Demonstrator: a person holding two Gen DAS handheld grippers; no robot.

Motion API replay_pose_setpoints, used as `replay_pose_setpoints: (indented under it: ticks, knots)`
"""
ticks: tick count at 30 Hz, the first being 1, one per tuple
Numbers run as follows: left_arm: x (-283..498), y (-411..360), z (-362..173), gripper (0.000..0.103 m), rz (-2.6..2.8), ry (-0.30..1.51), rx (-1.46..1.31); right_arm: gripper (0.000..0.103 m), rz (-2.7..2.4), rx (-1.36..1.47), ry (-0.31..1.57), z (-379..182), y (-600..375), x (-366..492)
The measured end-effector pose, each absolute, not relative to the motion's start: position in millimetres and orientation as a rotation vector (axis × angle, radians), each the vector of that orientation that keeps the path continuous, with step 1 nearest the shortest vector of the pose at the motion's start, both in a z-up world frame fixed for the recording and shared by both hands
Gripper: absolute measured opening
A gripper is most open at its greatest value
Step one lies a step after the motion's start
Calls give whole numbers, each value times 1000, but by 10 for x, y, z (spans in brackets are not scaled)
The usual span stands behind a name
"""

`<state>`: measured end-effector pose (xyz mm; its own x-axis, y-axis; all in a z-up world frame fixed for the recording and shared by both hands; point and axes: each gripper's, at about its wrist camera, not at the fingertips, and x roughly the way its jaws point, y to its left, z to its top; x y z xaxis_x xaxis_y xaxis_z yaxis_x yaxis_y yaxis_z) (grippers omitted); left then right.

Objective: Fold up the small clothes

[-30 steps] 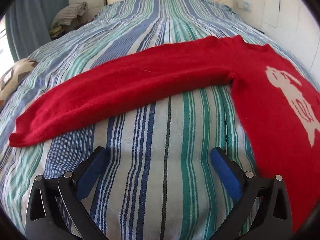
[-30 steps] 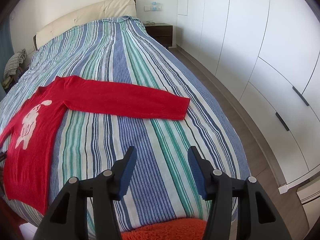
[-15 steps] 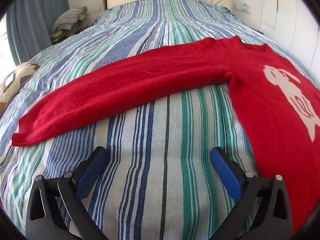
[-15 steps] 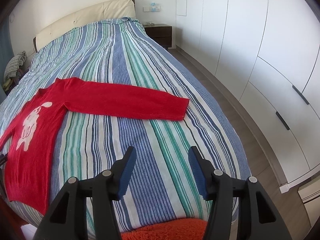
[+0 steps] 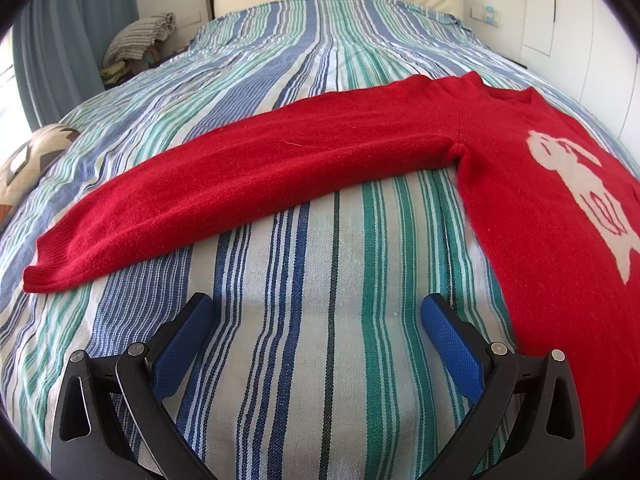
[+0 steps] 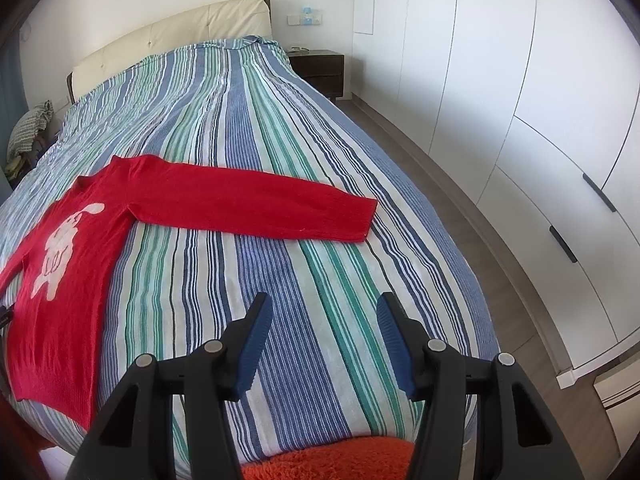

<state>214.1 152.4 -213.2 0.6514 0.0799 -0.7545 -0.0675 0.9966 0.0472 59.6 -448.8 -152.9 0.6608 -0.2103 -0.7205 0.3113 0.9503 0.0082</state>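
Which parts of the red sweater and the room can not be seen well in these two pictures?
- Sweater hem: cut off by the frame edge and the finger in the left view; at the lens rim in the right view.
- White motif: warped by the fisheye, so the animal is unclear.
- Orange fabric: mostly cut off at the bottom, right view.
- Items on the nightstand: too small.

- The sweater [image 5: 304,168] is a red, fuzzy, matt knit with ribbed cuffs.
- The bedspread [image 5: 320,360] is a coarse woven striped cloth.
- The left gripper [image 5: 316,320] and the right gripper [image 6: 324,320] are matt black plastic with textured blue pads and metal rivets.
- The headboard [image 6: 168,36] looks like smooth padded cream leather.
- The wardrobe doors [image 6: 560,100] are smooth white.
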Motion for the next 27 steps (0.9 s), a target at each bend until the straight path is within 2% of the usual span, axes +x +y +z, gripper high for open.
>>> replay_pose_setpoints:
  ticks: [27]
  knots:
    - [2147,1523,-2134,103,83,857,15,54,-296,131,803,-1534,-4483,642]
